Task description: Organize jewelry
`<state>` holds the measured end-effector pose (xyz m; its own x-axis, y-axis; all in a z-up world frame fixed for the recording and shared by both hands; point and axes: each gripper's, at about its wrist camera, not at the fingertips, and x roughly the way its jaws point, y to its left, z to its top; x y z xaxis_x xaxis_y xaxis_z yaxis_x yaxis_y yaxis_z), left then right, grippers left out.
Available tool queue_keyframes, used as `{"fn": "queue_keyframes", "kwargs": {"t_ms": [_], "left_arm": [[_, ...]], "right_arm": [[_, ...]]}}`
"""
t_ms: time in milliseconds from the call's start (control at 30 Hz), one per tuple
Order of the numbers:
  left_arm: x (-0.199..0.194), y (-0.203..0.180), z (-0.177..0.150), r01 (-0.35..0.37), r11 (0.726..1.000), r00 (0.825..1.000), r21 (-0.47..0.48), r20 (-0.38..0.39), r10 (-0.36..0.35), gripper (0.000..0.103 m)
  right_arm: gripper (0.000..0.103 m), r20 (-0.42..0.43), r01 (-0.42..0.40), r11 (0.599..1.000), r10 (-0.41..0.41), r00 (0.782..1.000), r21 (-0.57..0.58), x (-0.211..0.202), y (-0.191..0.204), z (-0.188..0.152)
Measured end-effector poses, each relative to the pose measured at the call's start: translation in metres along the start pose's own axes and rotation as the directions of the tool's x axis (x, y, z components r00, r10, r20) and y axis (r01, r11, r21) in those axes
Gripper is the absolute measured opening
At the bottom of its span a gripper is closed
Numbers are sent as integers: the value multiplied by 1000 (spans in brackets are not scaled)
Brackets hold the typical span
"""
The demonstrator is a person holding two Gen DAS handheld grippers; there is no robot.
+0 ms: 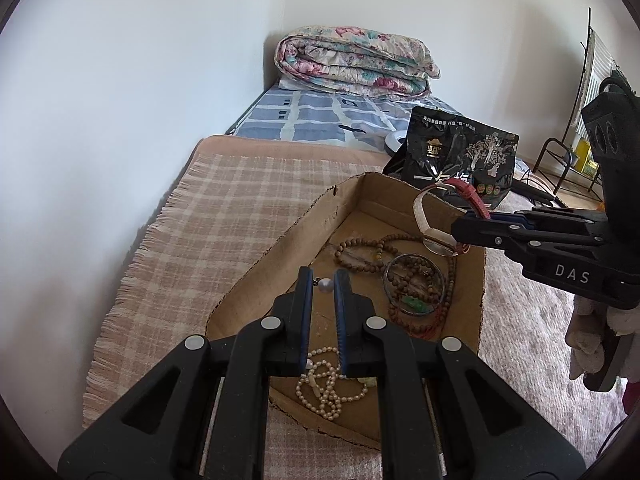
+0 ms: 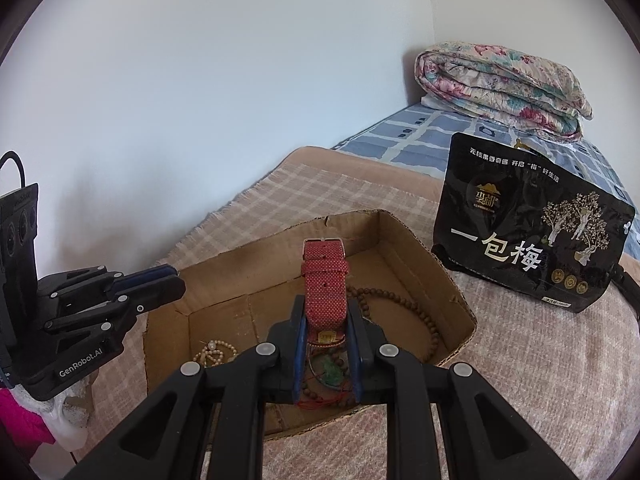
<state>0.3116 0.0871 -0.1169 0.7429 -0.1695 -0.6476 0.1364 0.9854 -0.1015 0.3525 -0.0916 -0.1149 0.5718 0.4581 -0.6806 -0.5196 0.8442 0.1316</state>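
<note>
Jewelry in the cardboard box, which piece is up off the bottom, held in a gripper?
The red-strapped watch, clamped in the right gripper above the box. The pearl necklace and brown bead strands lie on the box floor.

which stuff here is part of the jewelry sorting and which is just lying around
Job:
box
watch, held in the right gripper
wooden beads
bangle
pearl necklace
pearl earring, between the left gripper fingers

Lying about:
snack bag
quilt
plaid blanket
</note>
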Motion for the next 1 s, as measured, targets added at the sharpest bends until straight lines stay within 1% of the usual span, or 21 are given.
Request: {"fn": "queue_keyframes", "kwargs": {"t_ms": [300,333,367,400,433,467,500,533,567,600,667,800,867,933,1000], "left_arm": [[4,-1,1,1,1000,1000,3,-5,-1,9],[4,-1,1,2,1000,1000,2,-3,-2,9],[5,-1,1,-2,1000,1000,3,-7,2,9],[6,-2,2,-3,1000,1000,3,-11,3,9],[7,-2,2,-4,1000,1000,4,-13,4,11],[8,-2,1,-6,1000,1000,6,-15,6,16],[9,-3,1,-5,1000,1000,7,-14,5,35],[8,-4,1,-8,1000,1000,9,-6,8,57],[6,-5,0,-14,1000,1000,11,13,14,63],[3,-5,-1,-19,1000,999,15,29,19,65],[2,-8,-1,-27,999,999,30,31,26,65],[2,-10,-2,-29,999,999,40,28,28,66],[2,-10,-2,-30,999,999,38,26,30,66],[2,-10,-2,-31,999,999,34,24,30,69],[1,-9,-1,-31,999,999,30,28,30,69]], "right_arm": [[16,-9,8,1000,-8,1000,-3,7,1,4],[19,-10,13,1000,-13,1000,-2,7,1,3],[25,-7,18,1000,-18,1000,0,7,1,3],[30,-1,20,1000,-20,1000,3,6,1,3],[39,8,23,1000,-23,1000,6,5,0,3],[50,15,33,999,-33,999,9,4,0,3],[56,22,46,999,-46,999,12,2,-1,4],[68,32,58,998,-59,998,15,0,-2,4],[75,42,70,997,-70,997,20,-2,-2,4],[77,53,77,997,-79,996,24,-4,-3,5],[84,61,81,996,-83,995,29,-7,-4,6],[89,71,101,994,-103,992,38,-9,-6,7],[94,74,101,994,-104,992,41,-10,-6,7],[98,75,105,994,-107,991,40,-10,-6,7],[98,80,111,993,-114,990,39,-12,-5,7]]}}
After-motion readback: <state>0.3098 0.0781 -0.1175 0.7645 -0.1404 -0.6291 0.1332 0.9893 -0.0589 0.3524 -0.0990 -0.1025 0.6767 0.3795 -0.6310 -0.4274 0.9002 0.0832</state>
